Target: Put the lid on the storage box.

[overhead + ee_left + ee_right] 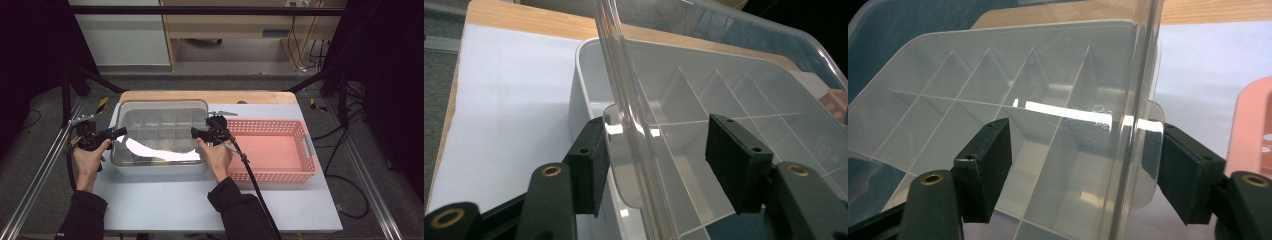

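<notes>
1. Left gripper view: the left gripper (656, 162) has its jaws wide, straddling the lid (724, 55) edge and its small tab; the pads stand just clear of the plastic, so nothing is clamped.
2. Right gripper view: the right gripper (1075, 170) likewise stands wide across the opposite lid edge, one pad inside, one outside by the tab; no grip there.
3. High view: the box (159, 137) sits between the two grippers, its long axis running from one to the other; each hand is at its own short end, equally near.
4. The basket (272, 150) lies just right of the box, on the table (165, 200).
5. Count: one box with one clear lid, one basket, two grippers.
</notes>
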Tool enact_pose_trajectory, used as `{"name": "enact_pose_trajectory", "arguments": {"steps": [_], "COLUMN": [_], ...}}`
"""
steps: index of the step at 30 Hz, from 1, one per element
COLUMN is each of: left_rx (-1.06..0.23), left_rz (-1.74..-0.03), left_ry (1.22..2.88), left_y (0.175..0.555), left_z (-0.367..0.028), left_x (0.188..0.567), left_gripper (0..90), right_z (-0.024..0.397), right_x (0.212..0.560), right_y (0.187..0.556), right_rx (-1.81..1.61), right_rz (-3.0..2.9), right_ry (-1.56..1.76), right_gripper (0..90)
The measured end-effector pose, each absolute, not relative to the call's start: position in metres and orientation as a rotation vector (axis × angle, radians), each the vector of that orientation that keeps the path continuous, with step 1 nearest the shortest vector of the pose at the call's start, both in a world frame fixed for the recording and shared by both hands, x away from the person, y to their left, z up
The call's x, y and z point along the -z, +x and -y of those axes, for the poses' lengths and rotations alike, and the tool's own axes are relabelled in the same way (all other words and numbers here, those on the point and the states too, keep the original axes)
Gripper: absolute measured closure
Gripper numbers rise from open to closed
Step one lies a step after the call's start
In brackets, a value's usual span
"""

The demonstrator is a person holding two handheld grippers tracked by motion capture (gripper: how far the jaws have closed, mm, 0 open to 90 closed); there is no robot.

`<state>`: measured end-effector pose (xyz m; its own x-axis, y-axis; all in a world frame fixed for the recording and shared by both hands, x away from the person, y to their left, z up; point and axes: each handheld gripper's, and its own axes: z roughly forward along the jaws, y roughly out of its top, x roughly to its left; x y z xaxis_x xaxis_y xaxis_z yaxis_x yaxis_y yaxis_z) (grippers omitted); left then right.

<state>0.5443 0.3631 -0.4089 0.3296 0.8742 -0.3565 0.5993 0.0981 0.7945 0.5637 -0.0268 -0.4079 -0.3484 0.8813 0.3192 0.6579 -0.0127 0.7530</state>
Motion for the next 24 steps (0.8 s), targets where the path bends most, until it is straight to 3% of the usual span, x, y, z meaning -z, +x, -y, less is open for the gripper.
{"name": "enact_pose_trajectory", "arguments": {"steps": [24], "left_rx": [-0.340], "left_rz": [-1.381], "left_ry": [1.616], "left_y": [0.5477], "left_z": [-0.3626], "left_x": [0.4130], "left_gripper": [41.4], "right_z": [0.0222], "right_x": [0.4147], "right_y": [0.5670], "right_rx": [-1.273], "right_rz": [-2.017], "right_ry": [1.660], "right_gripper": [24.5]}}
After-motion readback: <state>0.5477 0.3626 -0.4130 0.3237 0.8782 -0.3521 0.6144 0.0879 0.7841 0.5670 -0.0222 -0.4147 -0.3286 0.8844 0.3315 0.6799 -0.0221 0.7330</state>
